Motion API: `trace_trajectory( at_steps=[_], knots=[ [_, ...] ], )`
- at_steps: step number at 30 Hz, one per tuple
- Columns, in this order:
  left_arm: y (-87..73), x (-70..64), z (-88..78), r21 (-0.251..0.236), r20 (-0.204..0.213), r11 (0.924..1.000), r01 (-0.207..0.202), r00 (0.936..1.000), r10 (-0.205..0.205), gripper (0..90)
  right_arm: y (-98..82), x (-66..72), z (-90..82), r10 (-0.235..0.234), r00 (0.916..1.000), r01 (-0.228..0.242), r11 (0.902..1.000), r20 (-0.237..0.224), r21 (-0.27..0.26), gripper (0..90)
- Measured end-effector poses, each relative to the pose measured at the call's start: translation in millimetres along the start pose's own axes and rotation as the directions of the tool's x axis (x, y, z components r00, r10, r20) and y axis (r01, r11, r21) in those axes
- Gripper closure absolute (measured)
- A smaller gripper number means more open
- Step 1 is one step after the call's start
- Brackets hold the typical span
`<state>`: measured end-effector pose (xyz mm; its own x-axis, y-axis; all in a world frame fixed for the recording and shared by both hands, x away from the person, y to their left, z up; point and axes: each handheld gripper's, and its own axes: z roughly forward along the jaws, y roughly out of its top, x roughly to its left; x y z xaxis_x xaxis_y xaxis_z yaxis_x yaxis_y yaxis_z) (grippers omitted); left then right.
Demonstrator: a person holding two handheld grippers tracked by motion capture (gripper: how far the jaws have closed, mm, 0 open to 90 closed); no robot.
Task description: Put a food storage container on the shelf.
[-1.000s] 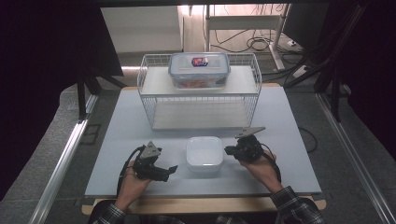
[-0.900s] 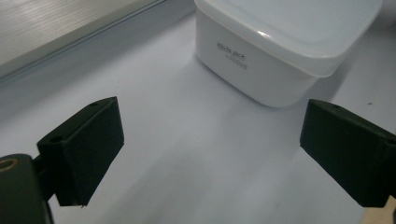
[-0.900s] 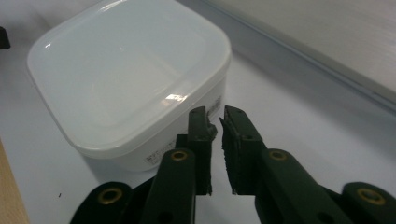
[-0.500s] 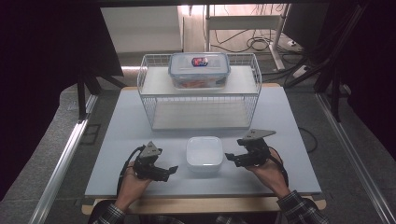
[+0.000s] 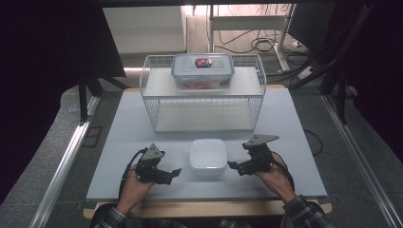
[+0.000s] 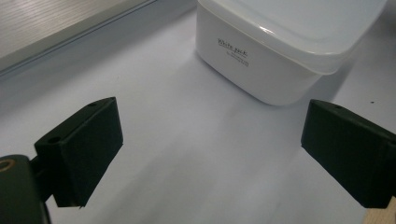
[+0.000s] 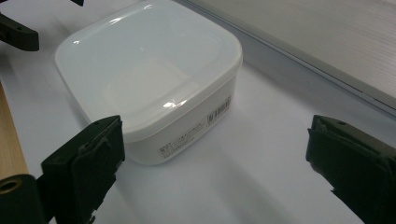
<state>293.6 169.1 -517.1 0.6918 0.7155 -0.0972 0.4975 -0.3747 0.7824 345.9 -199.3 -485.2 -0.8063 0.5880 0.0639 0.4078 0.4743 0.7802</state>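
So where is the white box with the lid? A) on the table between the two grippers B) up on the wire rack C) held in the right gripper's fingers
A: the white lidded box sits on the table between the left gripper and right gripper, touched by neither.

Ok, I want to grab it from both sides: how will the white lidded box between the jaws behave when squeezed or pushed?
The white box looks like thin plastic, so probably light and slightly flexible. Its glossy lid and smooth walls may slip. Low and flat-bottomed, it should slide on the table rather than tip.
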Motion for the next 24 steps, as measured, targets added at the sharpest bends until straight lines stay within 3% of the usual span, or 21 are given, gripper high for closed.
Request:
trace_trajectory(
  at_steps=[12, 16, 20, 24],
  knots=[
    [11.1, -0.9, 2.5, -0.017, 0.015, 0.9997, 0.016, 0.9998, -0.016, 4.3, 9.9, 3.2, 1.3, 0.016, 0.9998, -0.016, 0.9998, 0.011, 0.013, 0.8],
    [19.0, -0.1, 7.0, -0.016, 0.058, 0.9987, 0.049, 0.9972, -0.048, 3.6, 14.0, 8.2, 2.3, -0.021, 0.9996, 0.021, 0.9997, 0.019, 0.015, 0.8],
    [28.8, 2.2, 8.3, -0.020, 0.117, 0.9968, 0.077, 0.9903, -0.074, 3.0, 19.0, 9.6, 5.2, -0.015, 0.9999, 0.015, 0.9995, 0.003, 0.028, 3.0],
    [37.0, 2.1, 11.3, -0.014, 0.118, 0.9968, 0.079, 0.9901, -0.077, 6.4, 22.6, 7.1, 8.9, 0.013, 0.9999, -0.012, 0.9987, -0.003, 0.050, 9.0]
  ],
)
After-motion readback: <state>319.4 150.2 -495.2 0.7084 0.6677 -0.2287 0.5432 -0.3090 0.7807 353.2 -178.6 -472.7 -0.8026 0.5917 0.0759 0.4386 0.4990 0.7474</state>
